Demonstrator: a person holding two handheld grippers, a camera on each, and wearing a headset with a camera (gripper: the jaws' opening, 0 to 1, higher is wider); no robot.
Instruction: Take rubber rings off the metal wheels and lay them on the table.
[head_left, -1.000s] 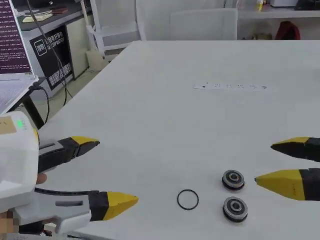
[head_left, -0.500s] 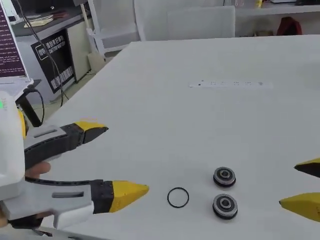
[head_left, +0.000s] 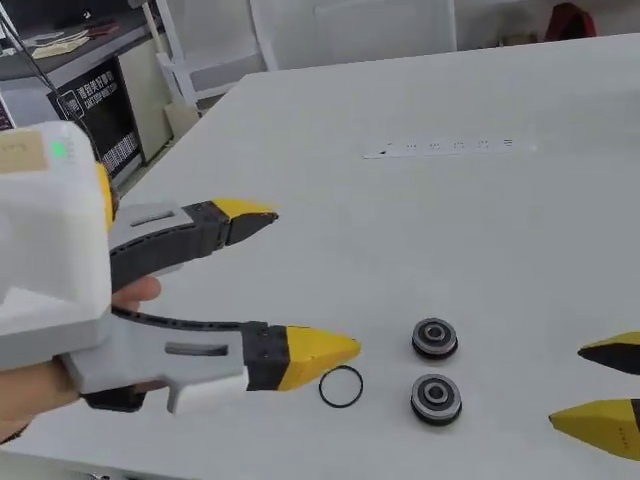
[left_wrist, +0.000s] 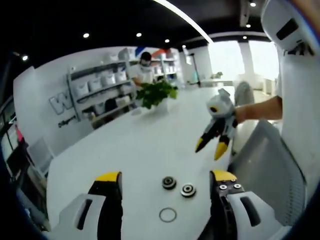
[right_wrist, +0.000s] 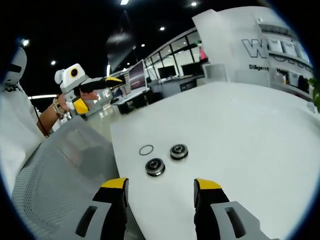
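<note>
Two small metal wheels (head_left: 434, 338) (head_left: 436, 397) with dark rims lie flat near the white table's front edge. A loose black rubber ring (head_left: 341, 386) lies on the table just left of them. My left gripper (head_left: 300, 282) is open, its lower yellow tip hovering right above the ring. In the left gripper view the ring (left_wrist: 167, 215) and the wheels (left_wrist: 169, 183) (left_wrist: 188, 189) lie between my open jaws. My right gripper (head_left: 578, 385) stands open to the right of the wheels, apart from them. Its own view has the wheels (right_wrist: 155, 166) (right_wrist: 178, 151) and the ring (right_wrist: 146, 149) ahead.
The white table (head_left: 420, 230) stretches far back with a white strip (head_left: 448, 147) lying across it. A grey mesh chair (right_wrist: 55, 175) stands at the near edge. Desks and monitors stand off to the left.
My left gripper has moved forward and right until its lower tip is over the ring. My right gripper has pulled back to the right, away from the wheels. The wheels and ring lie as before.
</note>
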